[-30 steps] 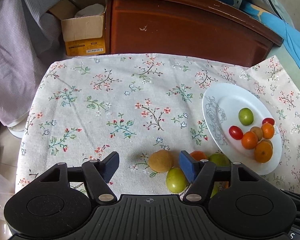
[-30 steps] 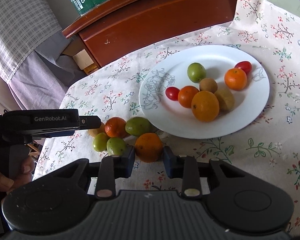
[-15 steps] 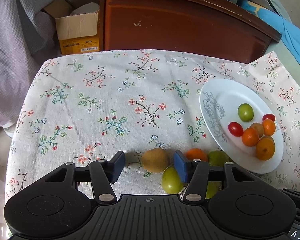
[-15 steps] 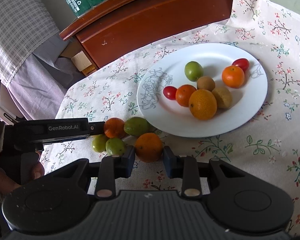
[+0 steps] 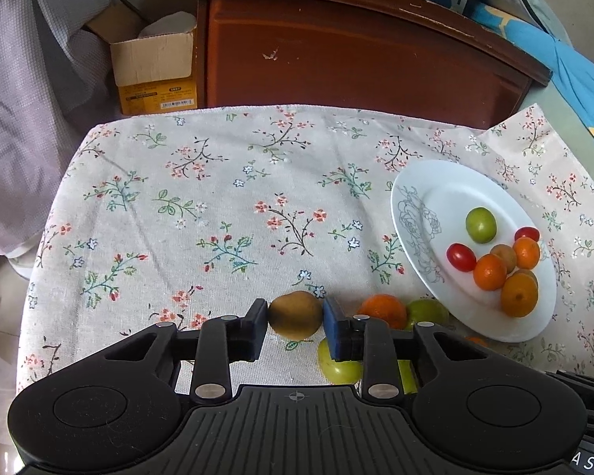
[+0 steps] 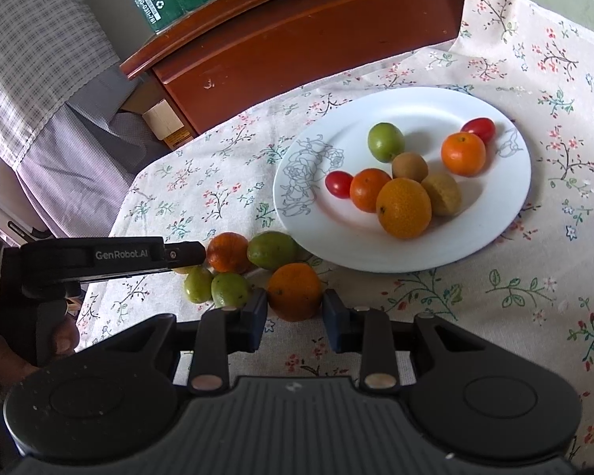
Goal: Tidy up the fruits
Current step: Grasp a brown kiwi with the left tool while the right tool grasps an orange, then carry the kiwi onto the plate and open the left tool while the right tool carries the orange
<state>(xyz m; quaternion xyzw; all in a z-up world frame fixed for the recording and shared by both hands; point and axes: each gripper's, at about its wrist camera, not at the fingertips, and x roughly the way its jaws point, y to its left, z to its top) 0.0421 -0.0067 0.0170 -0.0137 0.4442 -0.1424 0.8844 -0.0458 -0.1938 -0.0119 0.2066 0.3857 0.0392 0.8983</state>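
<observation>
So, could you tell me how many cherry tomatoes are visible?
2, both on the white plate: one cherry tomato near its rose print, the other at the far rim.

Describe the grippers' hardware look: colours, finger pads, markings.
Both are matte black plastic, with a ribbed centre flanked by two round housings and silver pivot screws. The left gripper and right gripper have dark blue fingertip pads. The left one's side reads "GenRobot.AI" in white; a bare hand grips it.

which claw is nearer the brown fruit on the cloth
Left. The left claw has its fingers on both sides of the brown fruit; the right claw is at an orange further along.
</observation>
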